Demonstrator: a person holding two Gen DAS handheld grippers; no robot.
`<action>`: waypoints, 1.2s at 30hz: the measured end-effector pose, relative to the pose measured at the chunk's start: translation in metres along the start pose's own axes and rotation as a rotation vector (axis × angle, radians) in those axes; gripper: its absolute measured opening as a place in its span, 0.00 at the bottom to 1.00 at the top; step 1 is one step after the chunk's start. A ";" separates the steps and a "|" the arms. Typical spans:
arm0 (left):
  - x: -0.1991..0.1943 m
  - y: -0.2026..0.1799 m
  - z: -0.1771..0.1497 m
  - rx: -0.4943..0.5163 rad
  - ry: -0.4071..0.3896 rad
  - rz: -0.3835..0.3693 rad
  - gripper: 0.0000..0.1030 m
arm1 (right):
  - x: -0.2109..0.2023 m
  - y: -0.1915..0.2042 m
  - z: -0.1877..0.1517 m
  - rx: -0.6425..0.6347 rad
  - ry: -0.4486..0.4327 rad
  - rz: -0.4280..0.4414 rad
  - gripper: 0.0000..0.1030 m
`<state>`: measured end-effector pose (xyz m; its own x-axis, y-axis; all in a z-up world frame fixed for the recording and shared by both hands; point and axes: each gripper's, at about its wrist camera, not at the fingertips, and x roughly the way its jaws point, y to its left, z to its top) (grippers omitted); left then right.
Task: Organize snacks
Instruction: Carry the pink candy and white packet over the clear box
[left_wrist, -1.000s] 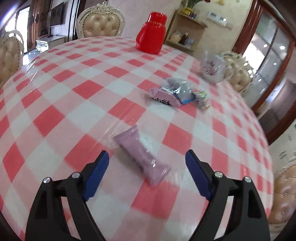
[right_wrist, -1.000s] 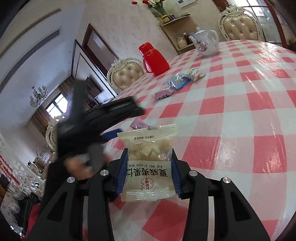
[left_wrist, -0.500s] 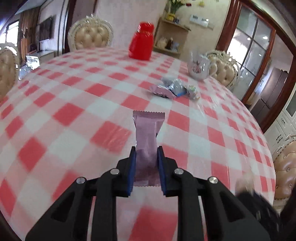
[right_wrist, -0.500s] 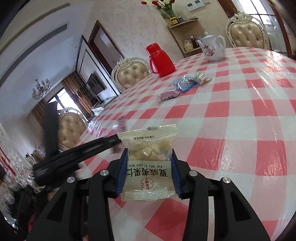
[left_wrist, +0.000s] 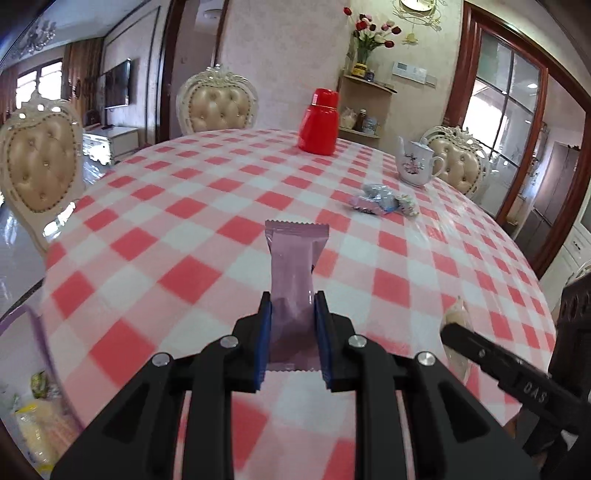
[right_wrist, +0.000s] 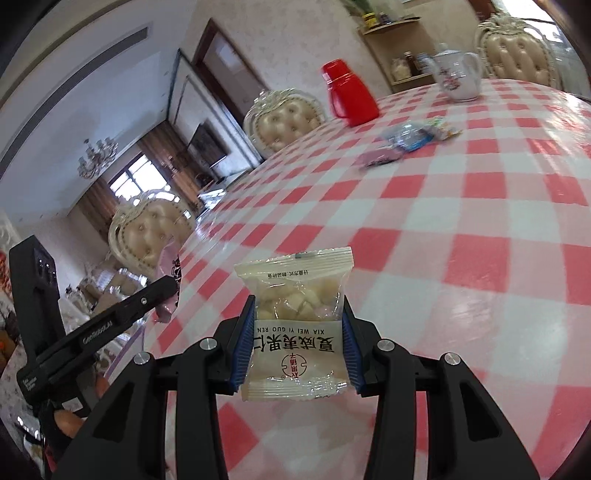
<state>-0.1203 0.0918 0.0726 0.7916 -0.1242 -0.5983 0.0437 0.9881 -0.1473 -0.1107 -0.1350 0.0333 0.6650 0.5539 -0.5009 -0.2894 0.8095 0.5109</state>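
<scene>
My left gripper (left_wrist: 292, 308) is shut on a long mauve snack packet (left_wrist: 295, 258) and holds it above the red-and-white checked table (left_wrist: 192, 273). My right gripper (right_wrist: 297, 314) is shut on a clear packet of pale nuts (right_wrist: 295, 317) with Chinese print, also held above the table. A small pile of snack packets (left_wrist: 382, 201) lies at the far right of the table; it also shows in the right wrist view (right_wrist: 410, 138). The left gripper shows at the left of the right wrist view (right_wrist: 162, 291), with the mauve packet in it.
A red thermos jug (left_wrist: 319, 123) and a white teapot (left_wrist: 417, 164) stand at the far side. Cream padded chairs (left_wrist: 37, 166) ring the table. A lilac-rimmed container (left_wrist: 33, 402) with snacks in it sits below the table's near-left edge.
My left gripper closed on the mauve packet, lifted it off the table and drew back toward the near edge. My right gripper kept hold of the nut packet.
</scene>
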 end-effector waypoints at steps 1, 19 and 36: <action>-0.006 0.006 -0.003 -0.001 -0.002 0.015 0.22 | 0.002 0.006 -0.002 -0.010 0.008 0.009 0.41; -0.096 0.135 -0.036 -0.057 -0.031 0.252 0.22 | 0.040 0.171 -0.056 -0.366 0.191 0.194 0.41; -0.161 0.218 -0.037 -0.215 -0.187 0.583 0.98 | 0.064 0.266 -0.106 -0.567 0.263 0.380 0.68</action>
<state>-0.2606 0.3234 0.1074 0.7424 0.4640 -0.4832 -0.5330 0.8461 -0.0064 -0.2181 0.1369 0.0631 0.2814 0.7873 -0.5486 -0.8265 0.4893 0.2784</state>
